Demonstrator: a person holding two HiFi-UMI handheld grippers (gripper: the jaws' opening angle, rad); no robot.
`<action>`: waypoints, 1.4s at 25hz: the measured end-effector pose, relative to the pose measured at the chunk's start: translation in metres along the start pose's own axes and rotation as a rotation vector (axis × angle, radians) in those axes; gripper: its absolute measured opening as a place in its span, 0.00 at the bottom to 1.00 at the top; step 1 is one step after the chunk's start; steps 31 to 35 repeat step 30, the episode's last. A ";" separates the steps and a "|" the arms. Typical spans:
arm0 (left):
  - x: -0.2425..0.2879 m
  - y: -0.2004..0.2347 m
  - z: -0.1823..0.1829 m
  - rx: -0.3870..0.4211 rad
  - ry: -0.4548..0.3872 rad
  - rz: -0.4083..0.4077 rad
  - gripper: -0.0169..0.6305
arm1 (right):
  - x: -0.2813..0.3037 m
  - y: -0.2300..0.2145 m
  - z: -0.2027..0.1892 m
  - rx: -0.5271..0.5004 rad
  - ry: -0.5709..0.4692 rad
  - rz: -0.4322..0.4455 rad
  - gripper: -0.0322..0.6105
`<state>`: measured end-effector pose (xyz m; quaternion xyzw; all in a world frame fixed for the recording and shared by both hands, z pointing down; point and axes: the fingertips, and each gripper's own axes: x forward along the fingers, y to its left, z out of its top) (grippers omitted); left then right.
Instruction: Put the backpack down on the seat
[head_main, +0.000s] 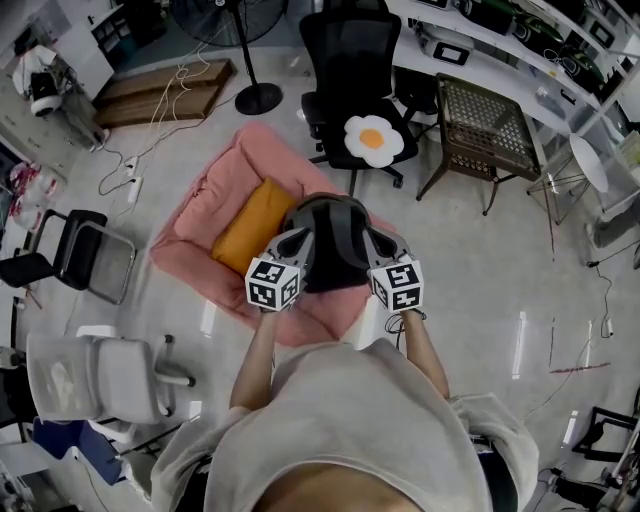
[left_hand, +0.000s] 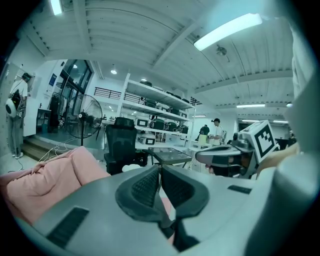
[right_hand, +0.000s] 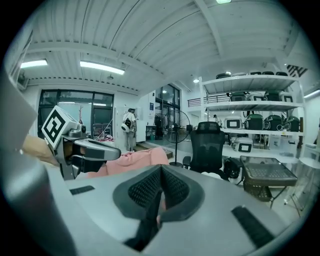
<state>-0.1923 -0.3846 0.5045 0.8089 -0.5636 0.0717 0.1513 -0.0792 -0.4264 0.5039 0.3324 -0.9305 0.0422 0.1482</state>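
In the head view, the person holds the dark backpack (head_main: 332, 245) between the two grippers, over the near right part of the pink seat (head_main: 215, 190) on the floor; this view doesn't show whether its bottom touches the seat. The left gripper (head_main: 298, 243) meets the backpack's left side and the right gripper (head_main: 372, 246) its right side. An orange cushion (head_main: 254, 226) lies on the seat just left of the backpack. Farther off stand a black office chair (head_main: 350, 60) with a fried-egg cushion (head_main: 373, 140) and, to its right, a wicker chair (head_main: 487, 128). In the left gripper view, the jaws are pressed together on a dark strap (left_hand: 172, 227) that hangs down between the pads; the pink seat lies low on the left and the right gripper is at the right. In the right gripper view, the jaws are likewise clamped on a dark strap that runs down from the pads, with the left gripper at the left and the pink seat beyond it.
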 end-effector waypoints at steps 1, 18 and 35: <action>0.000 0.000 0.000 -0.001 -0.001 -0.001 0.06 | 0.000 0.001 0.000 -0.001 0.001 0.002 0.05; 0.006 -0.002 0.002 -0.006 -0.002 -0.003 0.06 | 0.000 -0.001 -0.003 -0.008 0.011 0.000 0.05; 0.010 0.001 -0.001 -0.013 0.002 -0.003 0.06 | 0.005 -0.002 -0.008 -0.005 0.024 0.006 0.05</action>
